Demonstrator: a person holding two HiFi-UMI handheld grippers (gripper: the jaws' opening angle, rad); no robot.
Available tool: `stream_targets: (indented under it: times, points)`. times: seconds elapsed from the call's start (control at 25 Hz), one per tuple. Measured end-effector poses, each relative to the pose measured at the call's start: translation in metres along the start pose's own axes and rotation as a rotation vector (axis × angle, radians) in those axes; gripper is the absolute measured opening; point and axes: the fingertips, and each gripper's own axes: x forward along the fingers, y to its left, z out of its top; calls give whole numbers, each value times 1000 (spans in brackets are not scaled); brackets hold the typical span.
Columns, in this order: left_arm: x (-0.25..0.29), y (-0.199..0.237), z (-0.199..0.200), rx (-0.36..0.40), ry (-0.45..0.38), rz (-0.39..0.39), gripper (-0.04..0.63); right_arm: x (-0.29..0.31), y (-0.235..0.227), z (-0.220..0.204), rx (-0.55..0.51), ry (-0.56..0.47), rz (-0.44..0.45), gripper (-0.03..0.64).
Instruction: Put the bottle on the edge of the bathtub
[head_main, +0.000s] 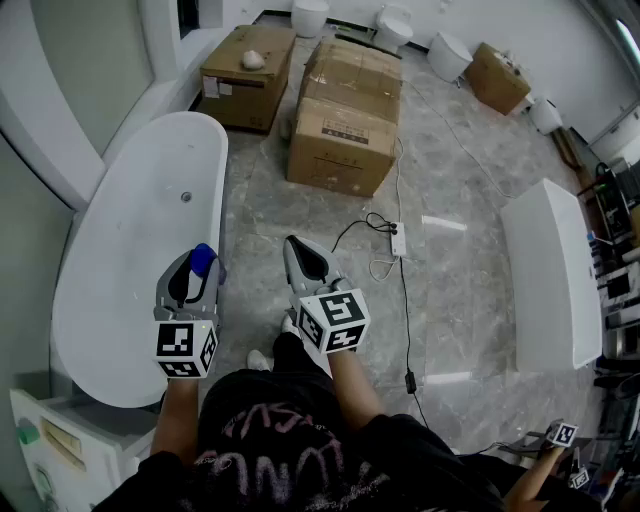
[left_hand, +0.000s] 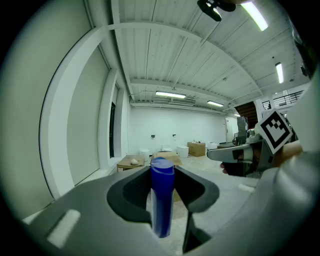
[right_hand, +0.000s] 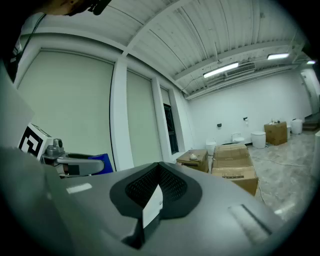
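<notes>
Your left gripper (head_main: 188, 282) has its jaws closed on a blue bottle (left_hand: 162, 200), pinching it upright around the body with the cap end standing above the jaws. Your right gripper (right_hand: 159, 186) has its jaws together with nothing between them and hangs just beside the left one, over the floor.

The bottle looks like smooth, stiff plastic and probably light. Its slick sides could slip, so a firm pinch at mid-body, as you have now, seems the safest hold. It is narrow and may tip when set down.

In the head view the bottle is held over the right-hand rim of the white bathtub (head_main: 120, 250), at the end nearest you. The bathtub looks empty, with only its drain showing. Farther off on the floor stand closed cardboard boxes (head_main: 345, 130); one has a pale rounded object (head_main: 253, 60) on top.
</notes>
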Motion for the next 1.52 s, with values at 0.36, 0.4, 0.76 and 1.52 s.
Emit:
stream_targets:
  times: [0.36, 0.4, 0.76, 1.52]
  points:
    - [2, 0, -1, 1, 2, 3, 144, 0, -3, -3, -5, 3, -2, 11]
    - [2, 0, -1, 2, 1, 2, 144, 0, -2, -4, -8, 5, -1, 10]
    - [1, 0, -5, -2, 5, -10, 144, 2, 1, 4, -13, -52, 11, 11]
    - [136, 22, -29, -39, 133, -4, 144, 109, -103, -18, 52, 60, 14, 11]
